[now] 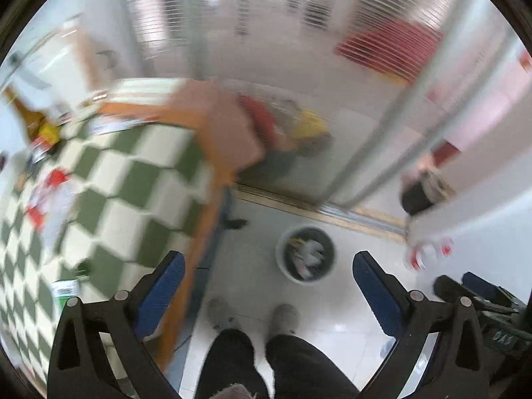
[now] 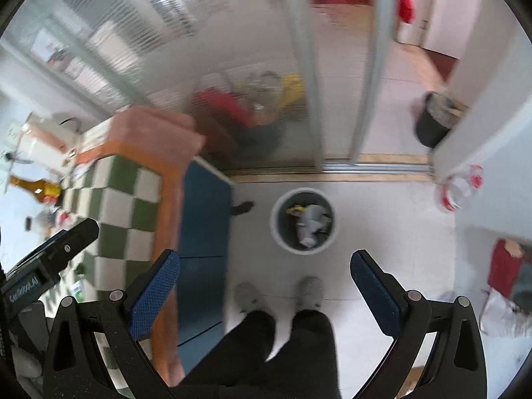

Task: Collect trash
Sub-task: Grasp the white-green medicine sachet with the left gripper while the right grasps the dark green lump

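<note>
Both jaws wide, empty; trash bin [image 2: 302,221] below.

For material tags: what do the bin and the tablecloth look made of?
Bin: probably plastic, pale grey and smooth, with a thin round rim; blur leaves it open. Tablecloth: likely fabric, matte green-and-white checks, draping over the table edge.
</note>
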`<state>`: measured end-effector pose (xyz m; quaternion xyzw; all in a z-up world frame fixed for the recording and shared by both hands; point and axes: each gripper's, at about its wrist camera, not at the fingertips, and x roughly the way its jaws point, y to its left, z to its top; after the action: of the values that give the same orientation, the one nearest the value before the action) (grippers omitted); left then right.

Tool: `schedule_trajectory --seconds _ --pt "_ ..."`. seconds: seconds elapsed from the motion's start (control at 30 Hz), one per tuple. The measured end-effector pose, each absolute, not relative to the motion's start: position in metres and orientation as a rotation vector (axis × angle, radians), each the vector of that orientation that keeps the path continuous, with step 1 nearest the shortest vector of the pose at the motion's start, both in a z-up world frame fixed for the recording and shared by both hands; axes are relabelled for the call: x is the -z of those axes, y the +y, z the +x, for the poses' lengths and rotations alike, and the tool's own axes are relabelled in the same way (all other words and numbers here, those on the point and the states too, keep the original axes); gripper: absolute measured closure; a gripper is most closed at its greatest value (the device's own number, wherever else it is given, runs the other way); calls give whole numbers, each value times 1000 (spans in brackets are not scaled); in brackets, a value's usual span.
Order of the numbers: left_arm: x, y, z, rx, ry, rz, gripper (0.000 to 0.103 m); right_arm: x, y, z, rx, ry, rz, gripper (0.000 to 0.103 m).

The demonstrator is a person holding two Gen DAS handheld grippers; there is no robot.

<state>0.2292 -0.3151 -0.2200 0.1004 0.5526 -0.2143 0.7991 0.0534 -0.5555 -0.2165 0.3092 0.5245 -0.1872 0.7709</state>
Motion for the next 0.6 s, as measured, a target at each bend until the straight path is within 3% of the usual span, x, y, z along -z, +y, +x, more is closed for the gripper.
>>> schedule_trajectory --seconds 0.17,0.33,0.5,0.53,0.57,0.6 --pt "230 -188 268 200 1227 131 0 215 -493 130 232 1176 582 0" --pt "279 -56 284 -67 1324 44 1 227 -404 209 30 1265 501 0" --pt "339 -1 288 -76 1444 -92 2 253 -329 259 -85 1354 438 0" --pt "350 3 291 -68 1460 -109 4 257 -321 265 -93 1366 422 0" --pt "357 6 292 -59 1468 -117 18 261 -306 274 -104 1383 394 0" --pt "360 6 292 -61 1468 -105 19 265 -295 280 -114 1392 372 0"
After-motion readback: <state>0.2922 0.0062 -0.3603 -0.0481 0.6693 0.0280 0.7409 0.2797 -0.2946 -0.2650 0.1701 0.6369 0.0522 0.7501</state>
